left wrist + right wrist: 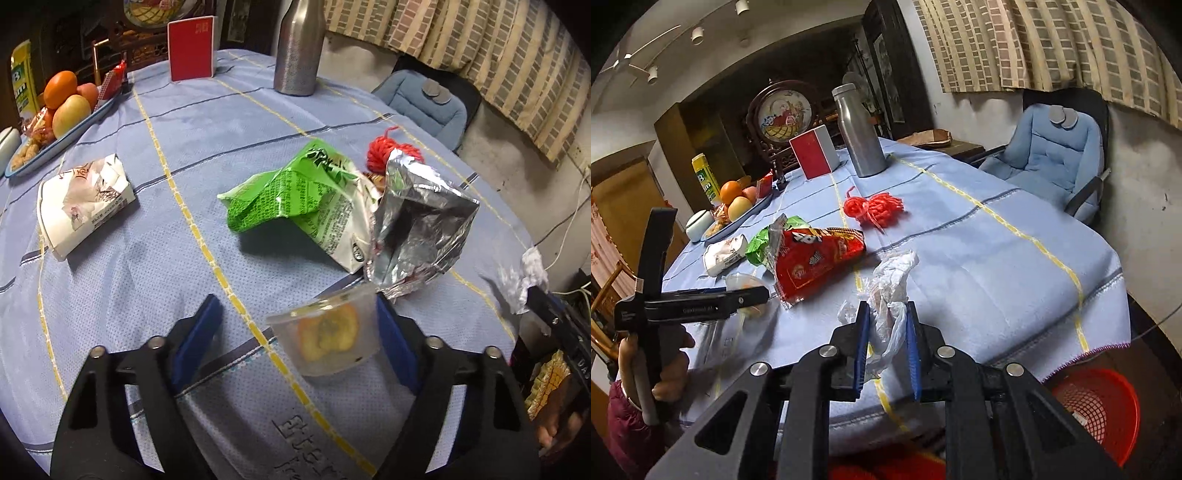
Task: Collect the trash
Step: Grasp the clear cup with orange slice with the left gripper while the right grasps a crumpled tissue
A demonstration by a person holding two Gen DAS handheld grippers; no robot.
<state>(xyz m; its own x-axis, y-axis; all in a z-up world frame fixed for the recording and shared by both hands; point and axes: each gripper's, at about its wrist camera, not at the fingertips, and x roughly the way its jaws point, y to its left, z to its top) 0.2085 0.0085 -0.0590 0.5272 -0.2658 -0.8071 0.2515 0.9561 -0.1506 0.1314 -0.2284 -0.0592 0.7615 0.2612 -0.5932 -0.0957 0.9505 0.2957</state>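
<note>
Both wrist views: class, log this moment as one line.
right tool: shut on plastic bag | left tool: open around fruit cup | red basket: beside table

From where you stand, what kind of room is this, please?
Most likely a home dining or living room: a cloth-covered table, a fruit tray, a cushioned chair and a curtained window.

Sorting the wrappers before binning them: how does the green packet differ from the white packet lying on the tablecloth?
The green packet is bright green with white print panels; the white packet is white with a greyish picture. The green packet is torn open and crumpled, leaning against a silver foil bag; the white packet lies apart, alone, keeping a boxier shape. Both are empty-looking snack wrappers resting on the blue tablecloth, touched by neither gripper.
</note>
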